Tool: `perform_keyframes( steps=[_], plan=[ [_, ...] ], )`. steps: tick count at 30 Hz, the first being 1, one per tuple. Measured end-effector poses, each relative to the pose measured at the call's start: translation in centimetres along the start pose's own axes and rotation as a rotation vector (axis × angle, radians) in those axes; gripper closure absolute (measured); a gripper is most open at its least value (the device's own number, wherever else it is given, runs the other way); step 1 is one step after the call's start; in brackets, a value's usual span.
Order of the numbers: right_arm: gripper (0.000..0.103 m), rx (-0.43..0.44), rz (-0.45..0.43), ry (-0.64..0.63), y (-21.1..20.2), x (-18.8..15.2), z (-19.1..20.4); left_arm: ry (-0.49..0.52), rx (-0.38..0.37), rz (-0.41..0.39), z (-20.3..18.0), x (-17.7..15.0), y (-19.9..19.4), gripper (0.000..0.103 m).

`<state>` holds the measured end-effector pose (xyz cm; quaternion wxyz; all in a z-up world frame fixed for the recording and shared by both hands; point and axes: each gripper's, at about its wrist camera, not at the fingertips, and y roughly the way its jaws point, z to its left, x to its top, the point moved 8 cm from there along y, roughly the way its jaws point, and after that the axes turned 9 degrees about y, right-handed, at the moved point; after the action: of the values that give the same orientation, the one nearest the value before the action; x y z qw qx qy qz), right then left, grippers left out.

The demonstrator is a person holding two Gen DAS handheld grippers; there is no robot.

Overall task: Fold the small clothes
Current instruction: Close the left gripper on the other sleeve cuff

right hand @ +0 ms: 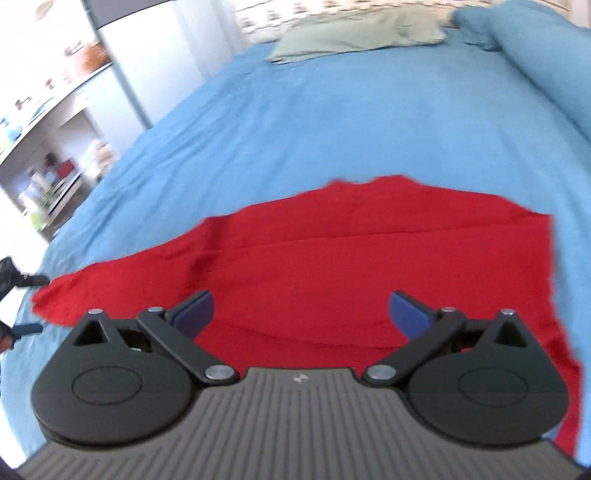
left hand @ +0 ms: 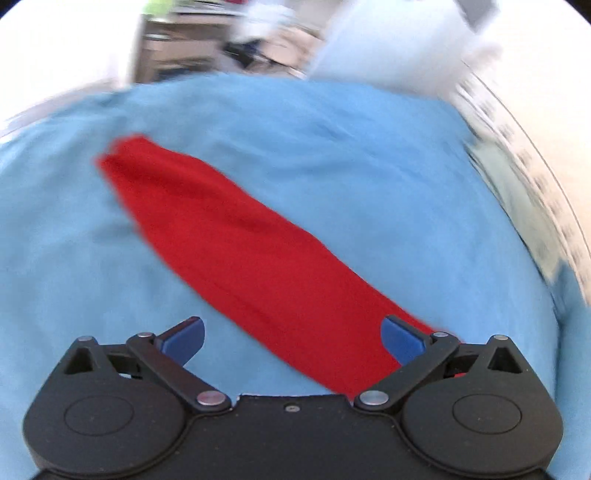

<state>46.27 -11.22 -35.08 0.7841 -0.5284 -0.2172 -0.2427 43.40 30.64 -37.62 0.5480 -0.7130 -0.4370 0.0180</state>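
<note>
Was a bed [right hand: 332,110] under a light blue sheet [left hand: 332,155], faintly creased, filling most of both views. Lay directly on the sheet: a red garment [right hand: 369,251], spread flat and wide in the right wrist view with one long crease across it and a narrow end tapering toward the left edge; showed in the left wrist view as a long slanted red strip [left hand: 240,236]. Rested at the far end a pale green pillow [right hand: 354,33], and beside it, to the right, a blue pillow [right hand: 535,40].
</note>
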Motion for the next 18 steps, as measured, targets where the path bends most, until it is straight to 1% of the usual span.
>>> perform_keyframes(
  steps=[5, 8, 9, 10, 14, 15, 18],
  plan=[
    [0.0, 0.065, 0.067, -0.072, 2.4, -2.0, 7.0, -0.178, 0.065, -0.077, 9.4, 3.4, 0.1, 0.0],
    [0.0, 0.105, 0.1, -0.11, 3.4, -4.0, 10.2, -0.257, 0.067, -0.121, 13.3, 5.0, 0.7, 0.002],
    [0.0, 0.11, 0.106, -0.126, 3.8, -4.4, 11.1, -0.278, 0.057, -0.13, 14.0, 5.5, 1.1, 0.002],
    [0.0, 0.115, 0.11, -0.139, 4.0, -4.8, 11.7, -0.297, 0.041, -0.134, 14.8, 5.9, 1.6, 0.005],
    [0.0, 0.142, 0.141, -0.172, 4.7, -6.1, 13.8, -0.374, -0.054, -0.133, 15.9, 6.4, 3.7, 0.022],
    [0.0, 0.144, 0.146, -0.183, 5.0, -6.3, 14.2, -0.385, -0.073, -0.138, 16.0, 6.5, 4.0, 0.022],
    [0.0, 0.146, 0.158, -0.207, 5.3, -7.1, 15.3, -0.383, -0.1, -0.153, 15.8, 6.8, 4.5, 0.023]
  ],
)
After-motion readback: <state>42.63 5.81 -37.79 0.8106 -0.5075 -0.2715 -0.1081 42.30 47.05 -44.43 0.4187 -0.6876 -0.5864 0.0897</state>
